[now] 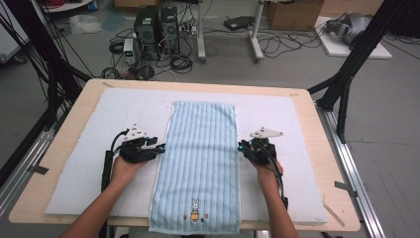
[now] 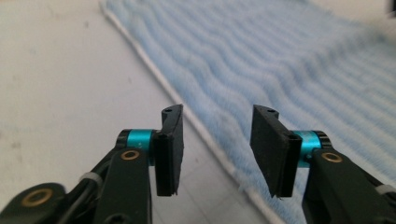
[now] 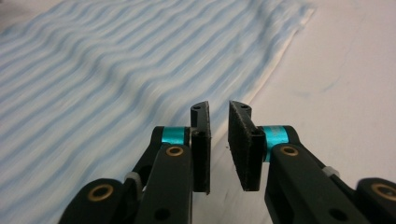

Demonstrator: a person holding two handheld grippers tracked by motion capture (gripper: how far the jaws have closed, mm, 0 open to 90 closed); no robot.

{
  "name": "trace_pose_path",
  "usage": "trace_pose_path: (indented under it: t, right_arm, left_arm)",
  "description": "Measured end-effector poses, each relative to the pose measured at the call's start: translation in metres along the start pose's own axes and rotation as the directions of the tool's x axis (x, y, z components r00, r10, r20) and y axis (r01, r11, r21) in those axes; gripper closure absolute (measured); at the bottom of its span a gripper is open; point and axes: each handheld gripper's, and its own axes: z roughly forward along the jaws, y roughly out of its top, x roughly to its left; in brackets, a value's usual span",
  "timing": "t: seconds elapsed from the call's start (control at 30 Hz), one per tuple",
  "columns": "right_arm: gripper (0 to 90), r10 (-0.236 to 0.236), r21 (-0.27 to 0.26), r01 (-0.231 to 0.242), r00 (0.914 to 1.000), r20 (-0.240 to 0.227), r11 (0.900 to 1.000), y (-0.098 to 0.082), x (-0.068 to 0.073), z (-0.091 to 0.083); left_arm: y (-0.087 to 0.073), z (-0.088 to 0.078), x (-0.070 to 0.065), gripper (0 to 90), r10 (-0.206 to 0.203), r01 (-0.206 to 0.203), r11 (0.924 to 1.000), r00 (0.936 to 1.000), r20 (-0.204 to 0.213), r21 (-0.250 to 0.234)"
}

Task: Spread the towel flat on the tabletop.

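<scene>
A light blue striped towel (image 1: 200, 148) lies flat lengthwise on a white mat (image 1: 99, 148), its near end hanging over the table's front edge, with a small rabbit picture (image 1: 195, 210) near that end. My left gripper (image 1: 161, 148) sits at the towel's left edge. Its jaws (image 2: 217, 140) stand open above the white hem of the towel (image 2: 289, 60), with nothing between them. My right gripper (image 1: 241, 146) is at the towel's right edge. Only a narrow gap separates its jaws (image 3: 218, 140), and the gap is bare, over the mat (image 3: 345, 70) just beside the towel (image 3: 116, 70).
The mat covers most of a wooden table (image 1: 324, 163). Black frame posts (image 1: 346, 74) stand at both back corners. On the floor behind are computer towers (image 1: 157, 29), cables, table legs (image 1: 257, 34) and a cardboard box (image 1: 292, 15).
</scene>
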Motion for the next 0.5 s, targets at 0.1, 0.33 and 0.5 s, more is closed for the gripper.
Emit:
trace_pose_path:
  t: [0.1, 0.33, 0.5]
  right_arm:
    - [80.4, 0.02, 0.051, -0.02, 0.9996, 0.019, 0.999, 0.007, -0.006, 0.025]
    - [76.9, -0.008, 0.118, -0.005, 0.994, 0.109, 0.993, 0.015, -0.005, 0.039]
    - [61.9, 0.017, 0.026, -0.019, 0.9978, 0.064, 0.999, 0.012, -0.002, 0.013]
  left_arm:
    - [0.001, -0.003, 0.003, 45.1, -0.01, 0.01, 0.9985, 0.9998, 0.015, -0.053]
    - [0.003, -0.008, 0.006, 39.8, -0.021, 0.023, 0.9961, 0.9994, 0.027, -0.085]
    - [0.004, -0.01, 0.009, 22.4, -0.079, 0.087, 0.9883, 0.9947, 0.066, -0.126]
